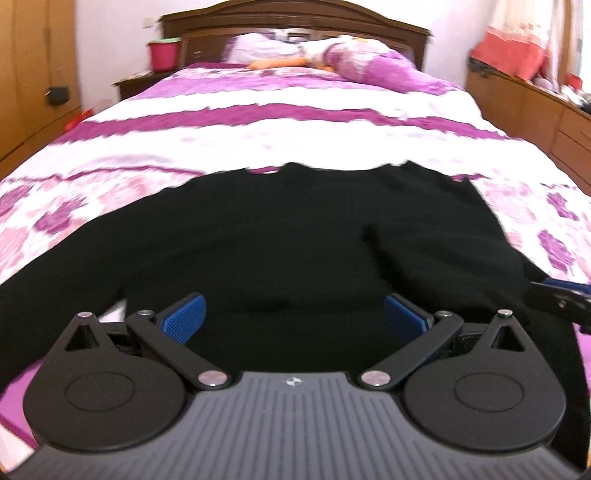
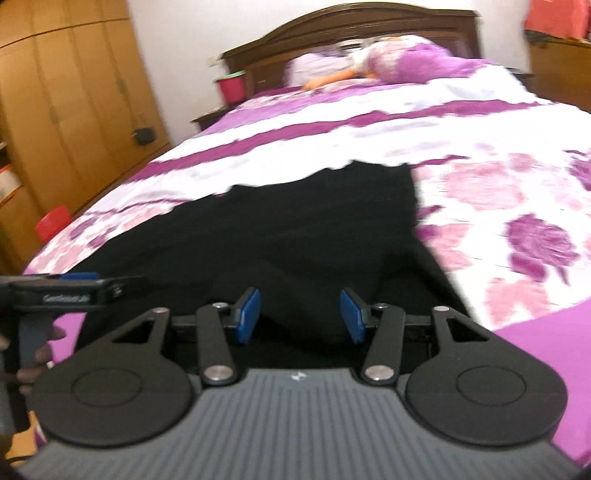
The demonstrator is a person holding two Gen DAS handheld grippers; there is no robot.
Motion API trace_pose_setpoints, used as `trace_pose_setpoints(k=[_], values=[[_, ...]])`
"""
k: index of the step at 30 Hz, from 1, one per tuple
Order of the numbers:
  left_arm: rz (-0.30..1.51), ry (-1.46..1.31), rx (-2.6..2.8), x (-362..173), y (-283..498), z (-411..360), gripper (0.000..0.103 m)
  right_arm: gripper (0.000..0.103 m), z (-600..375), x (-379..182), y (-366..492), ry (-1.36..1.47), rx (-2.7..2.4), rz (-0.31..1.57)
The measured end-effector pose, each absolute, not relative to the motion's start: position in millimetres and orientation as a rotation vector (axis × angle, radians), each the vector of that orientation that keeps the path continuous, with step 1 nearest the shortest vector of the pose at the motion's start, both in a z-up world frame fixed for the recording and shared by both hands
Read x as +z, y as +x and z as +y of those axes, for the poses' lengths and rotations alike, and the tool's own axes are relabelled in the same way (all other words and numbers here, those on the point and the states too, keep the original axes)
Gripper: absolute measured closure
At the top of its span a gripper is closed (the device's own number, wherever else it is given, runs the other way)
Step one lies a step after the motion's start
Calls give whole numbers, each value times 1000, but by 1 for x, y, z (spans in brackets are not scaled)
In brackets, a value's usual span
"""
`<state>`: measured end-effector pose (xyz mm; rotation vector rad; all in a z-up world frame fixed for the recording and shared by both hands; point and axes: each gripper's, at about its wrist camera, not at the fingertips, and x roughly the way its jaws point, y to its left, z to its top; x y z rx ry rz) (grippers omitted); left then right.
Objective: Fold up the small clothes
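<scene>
A black long-sleeved top (image 1: 266,236) lies spread on the near part of a bed (image 1: 295,122) covered in a purple and white floral spread. Its neckline points away toward the dark wooden headboard (image 1: 295,22) and its hem lies closest to the cameras, so the body runs along the length of the bed, while the sleeves give it a long axis across the bed. In the left wrist view one sleeve stretches out toward the left edge of the picture; on the other side the sleeve appears folded in over the body as a thicker dark band slanting down to the right, though the black cloth hides the exact fold lines.

The left tongs (image 1: 295,314) hover over the lower middle of the top, blue pads (image 1: 184,312) spread wide with only flat cloth seen between them, nothing gripped. The right tongs (image 2: 300,314) stand part-way apart over the right portion of the garment, released; a dark rumple of cloth shows between the pads, but they do not press on it.

In the right wrist view a hand (image 2: 40,354) at the left edge holds the handle of the other tool. Both pictures are somewhat blurred. Pillows (image 1: 332,55) lie at the head of the bed, a red bucket (image 1: 164,53) stands beside the headboard, and a wooden wardrobe (image 2: 74,103) lines the wall.
</scene>
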<state>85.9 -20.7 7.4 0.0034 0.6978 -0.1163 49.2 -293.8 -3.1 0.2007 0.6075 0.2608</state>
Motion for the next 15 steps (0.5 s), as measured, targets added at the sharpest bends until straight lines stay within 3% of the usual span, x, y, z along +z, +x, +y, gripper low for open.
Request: trace_pose_setpoints(k=[15], values=[[724,176,-411,-7,93,-162,0,51,-375,-25,44,435,53,606]])
